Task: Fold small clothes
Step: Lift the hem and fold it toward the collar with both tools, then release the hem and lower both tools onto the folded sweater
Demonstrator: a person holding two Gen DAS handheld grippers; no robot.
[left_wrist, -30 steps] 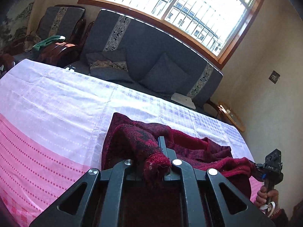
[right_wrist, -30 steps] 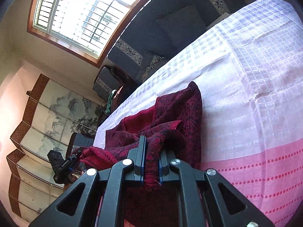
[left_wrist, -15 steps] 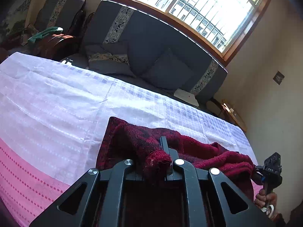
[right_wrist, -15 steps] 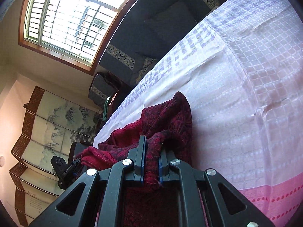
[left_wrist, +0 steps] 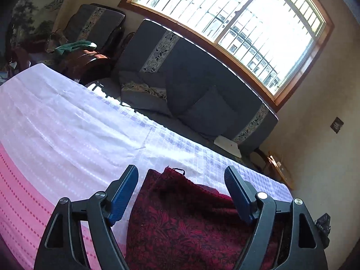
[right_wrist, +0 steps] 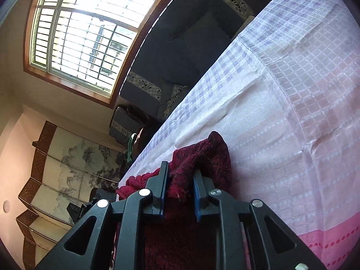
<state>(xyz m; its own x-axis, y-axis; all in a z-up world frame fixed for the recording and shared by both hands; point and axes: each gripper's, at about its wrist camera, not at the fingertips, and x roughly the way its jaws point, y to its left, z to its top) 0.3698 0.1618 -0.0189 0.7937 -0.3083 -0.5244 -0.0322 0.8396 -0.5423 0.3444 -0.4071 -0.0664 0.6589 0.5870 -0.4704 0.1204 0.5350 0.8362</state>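
left gripper (left_wrist: pixel 181 180) sits low over the tablecloth (left_wrist: pixel 67 121), tilted so its camera looks across the table toward the sofa (left_wrist: pixel 198 90) and window (left_wrist: pixel 236 22); its two fingers (left_wrist: pixel 124 193) are spread wide, nothing between them touching the pads. the dark red knitted garment (left_wrist: pixel 184 220) lies flat on the cloth just below and between these fingers, a loose thread at its far corner. right gripper (right_wrist: pixel 180 186) is rolled to one side, so in its view the table runs diagonally; its fingers (right_wrist: pixel 163 186) are parted only narrowly with a bunched fold of the garment (right_wrist: pixel 202 157) sitting between them. we cannot tell from the picture whether the pads press the fabric or merely flank it. the left view shows the garment's patterned face spread flat and, at the lower right edge, part of the other gripper's body. the right view shows what the left does not: the raised, crumpled end of the garment, a folding screen (right_wrist: pixel 67 168) with ink painting against the wall, and the pink dotted band of the tablecloth (right_wrist: pixel 315 90) along the near edge.
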